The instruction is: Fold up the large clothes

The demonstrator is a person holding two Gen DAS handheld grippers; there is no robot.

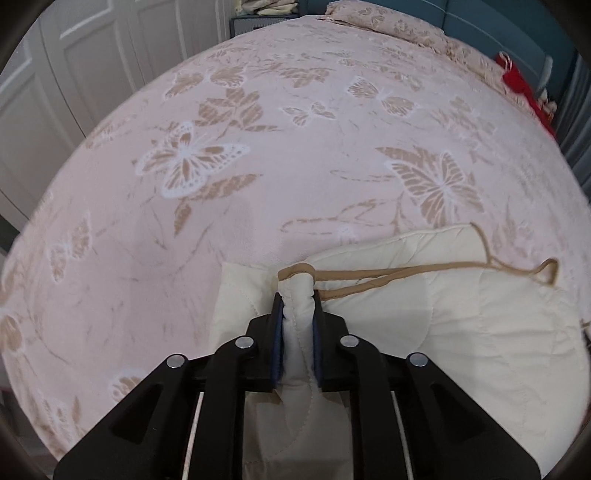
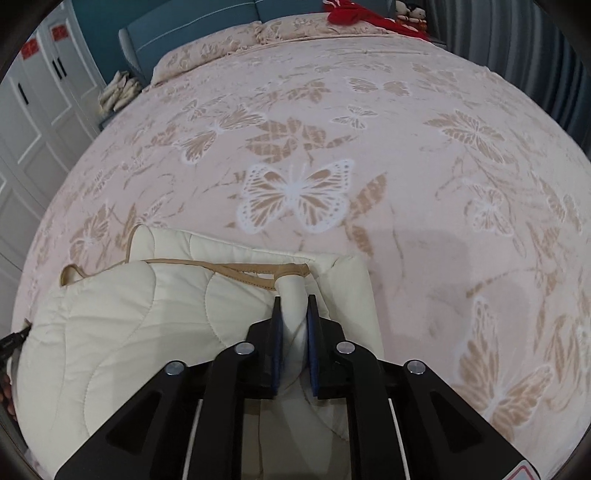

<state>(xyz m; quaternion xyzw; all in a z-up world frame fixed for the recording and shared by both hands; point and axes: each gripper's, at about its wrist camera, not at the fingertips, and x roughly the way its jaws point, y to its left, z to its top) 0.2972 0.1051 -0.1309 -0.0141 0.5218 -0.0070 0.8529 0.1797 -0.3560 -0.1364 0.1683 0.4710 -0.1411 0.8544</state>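
On the pink butterfly-patterned bedspread [image 1: 258, 110] lies a cream quilted garment [image 1: 461, 332] with tan piping [image 1: 406, 271], near the bed's closer edge and partly doubled over itself. At one end of its trimmed edge, the left gripper [image 1: 298, 306] is clenched on a bunched fold of the cream fabric, and at the opposite end the right gripper [image 2: 293, 306] pinches another fold the same way, its blue pads [image 2: 313, 332] pressed against the cloth. Beyond the bedspread, white wardrobe doors [image 2: 33, 122] stand beside the bed, a teal headboard [image 2: 192, 26] rises behind the matching pillow [image 2: 210, 51], and something red [image 2: 354, 13] lies at the far corner.
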